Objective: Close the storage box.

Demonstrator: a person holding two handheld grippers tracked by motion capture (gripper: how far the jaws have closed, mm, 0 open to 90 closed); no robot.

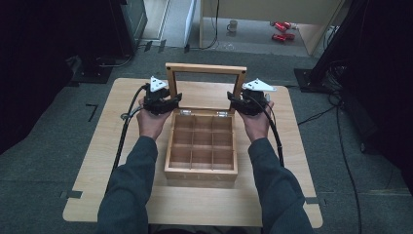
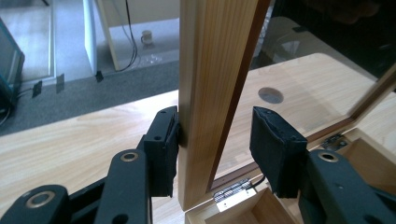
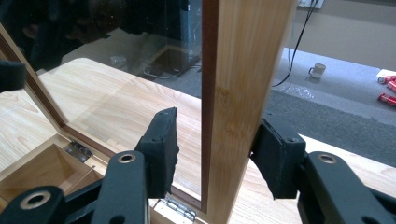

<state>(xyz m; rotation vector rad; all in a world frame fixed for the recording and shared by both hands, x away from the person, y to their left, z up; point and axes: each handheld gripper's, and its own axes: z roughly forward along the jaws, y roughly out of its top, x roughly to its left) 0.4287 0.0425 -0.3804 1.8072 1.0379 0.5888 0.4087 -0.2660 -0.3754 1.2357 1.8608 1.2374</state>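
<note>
A wooden box [image 1: 200,175] with several empty compartments stands mid-table, its glass-paned lid [image 1: 205,69] raised upright. My left gripper [image 1: 168,103] is at the lid's left side rail and my right gripper [image 1: 238,105] at its right side rail. In the left gripper view the rail [image 2: 205,93] stands between the jaws of the left gripper [image 2: 217,121]. The outer pad [image 2: 163,154] touches the wood; the inner pad [image 2: 275,149] stands off over the glass. In the right gripper view the rail [image 3: 243,93] stands between the jaws of the right gripper [image 3: 219,123]. The outer pad [image 3: 275,158] rests against it and the inner pad [image 3: 161,149] is apart.
The light wooden table [image 1: 122,161] has bare room on both sides of the box. Metal hinges [image 2: 233,189] join lid and box at the back. On the floor beyond lie a mug [image 1: 233,25], red objects [image 1: 282,30] and cables; dark equipment stands at both sides.
</note>
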